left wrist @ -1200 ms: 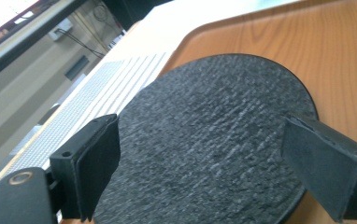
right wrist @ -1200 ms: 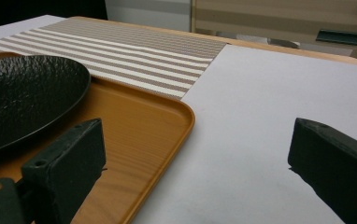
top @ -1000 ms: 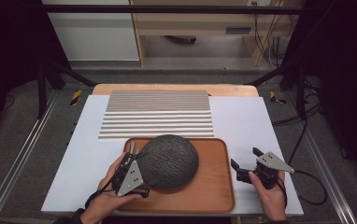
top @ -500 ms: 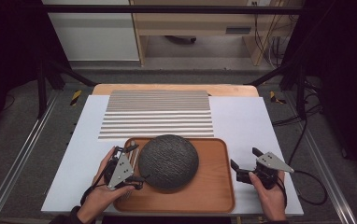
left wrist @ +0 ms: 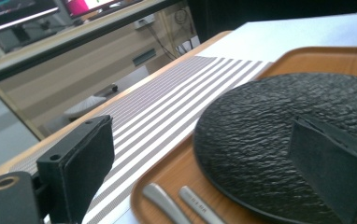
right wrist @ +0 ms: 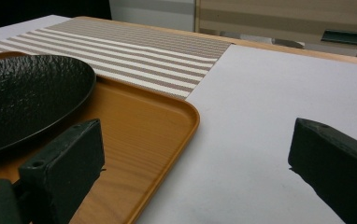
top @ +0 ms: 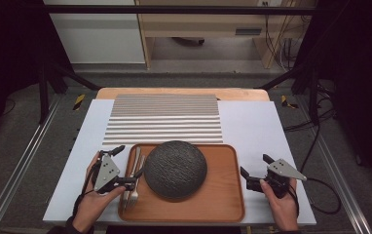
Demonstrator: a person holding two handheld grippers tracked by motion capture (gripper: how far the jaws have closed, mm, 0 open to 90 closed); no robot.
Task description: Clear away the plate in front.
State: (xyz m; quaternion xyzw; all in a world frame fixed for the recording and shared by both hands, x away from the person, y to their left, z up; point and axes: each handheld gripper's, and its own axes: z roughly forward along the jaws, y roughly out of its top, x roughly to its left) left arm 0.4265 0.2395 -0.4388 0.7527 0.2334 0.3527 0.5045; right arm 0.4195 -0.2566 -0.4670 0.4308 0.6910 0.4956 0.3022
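Black textured plate (top: 175, 168) sits centre-left on the wooden tray (top: 223, 204), lower middle of the high view. Fork and another utensil (top: 131, 183) lie on the tray just left of the plate, handles pointing up-frame.

Left gripper (top: 121, 165) is at the tray's left edge, fingers open, holding nothing. In the left gripper view one finger (left wrist: 328, 165) is over the plate's near rim, the other (left wrist: 81, 165) out over the striped placemat (left wrist: 167, 112); utensil handles (left wrist: 181, 205) lie between them at the bottom of frame. Can't tell whether the finger touches the plate.

Right gripper (top: 252, 170) rests on the white worktop (top: 257, 126) just right of the tray, fingers spread wide, empty. Right gripper view: tray corner (right wrist: 176, 121) and plate edge (right wrist: 36, 93) at left, bare worktop between the fingers.

Handling, my read:
- Plate looks like stoneware or slate-finish ceramic: rigid, fairly heavy, chips if knocked.
- Rough surface should give the pads decent friction.
- Low profile, so the only hold is the rim: one finger over, one under. Rim sits close to the tray, getting under it is the hard part.
- A single rim pinch will let it droop; the left rim is nearest the open fingers.
- Utensils are thin, hard, slick metal; grip across the handle, easy to skid.
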